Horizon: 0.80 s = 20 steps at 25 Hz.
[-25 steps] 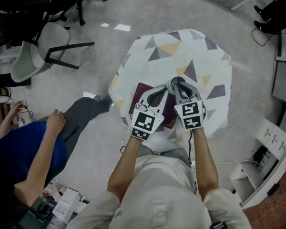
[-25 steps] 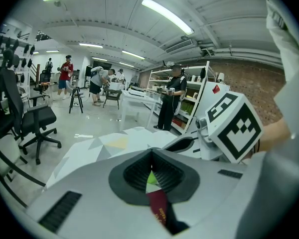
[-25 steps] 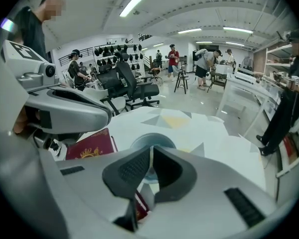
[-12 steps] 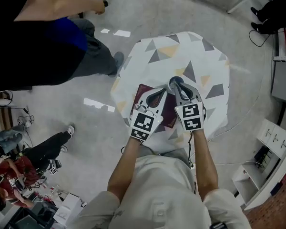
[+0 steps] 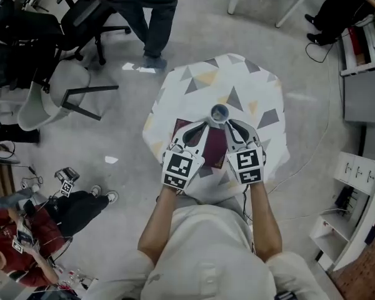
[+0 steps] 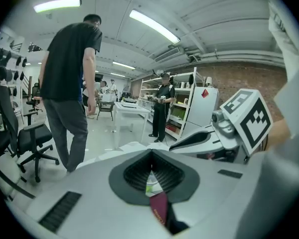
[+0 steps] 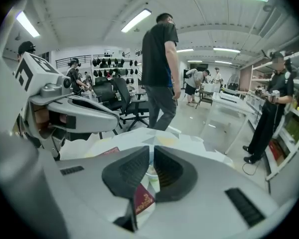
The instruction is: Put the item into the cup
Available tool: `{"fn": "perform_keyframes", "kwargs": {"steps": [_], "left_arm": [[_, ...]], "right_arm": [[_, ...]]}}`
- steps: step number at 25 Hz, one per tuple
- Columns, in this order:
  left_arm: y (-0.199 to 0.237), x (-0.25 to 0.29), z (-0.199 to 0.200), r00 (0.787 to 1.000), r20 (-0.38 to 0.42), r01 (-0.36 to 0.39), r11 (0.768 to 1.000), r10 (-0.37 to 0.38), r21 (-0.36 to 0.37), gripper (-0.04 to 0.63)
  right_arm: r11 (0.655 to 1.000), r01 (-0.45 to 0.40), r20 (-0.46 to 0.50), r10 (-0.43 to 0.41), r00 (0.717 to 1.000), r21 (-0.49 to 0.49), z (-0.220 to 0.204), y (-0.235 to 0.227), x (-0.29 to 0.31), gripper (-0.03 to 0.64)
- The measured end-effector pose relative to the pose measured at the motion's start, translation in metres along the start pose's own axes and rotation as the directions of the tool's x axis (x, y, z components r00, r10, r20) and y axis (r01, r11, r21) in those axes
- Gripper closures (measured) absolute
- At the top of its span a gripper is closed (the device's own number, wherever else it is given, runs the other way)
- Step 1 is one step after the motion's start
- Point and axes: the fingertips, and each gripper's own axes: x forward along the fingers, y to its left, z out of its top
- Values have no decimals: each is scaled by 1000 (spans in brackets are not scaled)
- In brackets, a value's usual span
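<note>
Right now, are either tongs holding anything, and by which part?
Nothing held: left tongs shut empty, right tongs a slit apart; maroon booklet and cup sit on the table.

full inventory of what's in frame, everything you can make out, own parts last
Table: 1, white cloth with grey and yellow triangles, centre.
Cup: 1, pale, on the table just ahead of both grippers' tips.
Booklet: 1, maroon, flat on the table, partly under the grippers.
Chairs: 2, pale grey and black, floor at upper left.
Bystanders: at least 3; dark clothes at top, black at top right, red at lower left.
Shelf unit: 1, white, lower right.
Left gripper: 1, grey, jaw tips together, nothing held.
Right gripper: 1, grey, jaws a narrow slit apart, nothing held.
Forearms: 2, bare, left and right.
</note>
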Motion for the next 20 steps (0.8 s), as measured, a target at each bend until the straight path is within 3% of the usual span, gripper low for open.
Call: {"fn": "perform_keyframes", "kwargs": {"steps": [9, 20], "left_arm": [[-28, -32, 33, 997, 45, 56, 995, -60, 83, 583], [-56, -57, 50, 990, 63, 114, 982, -125, 148, 583]], "right_arm": [[996, 87, 124, -90, 988, 29, 24, 13, -69, 583], [986, 160, 190, -168, 967, 54, 32, 18, -115, 591]]}}
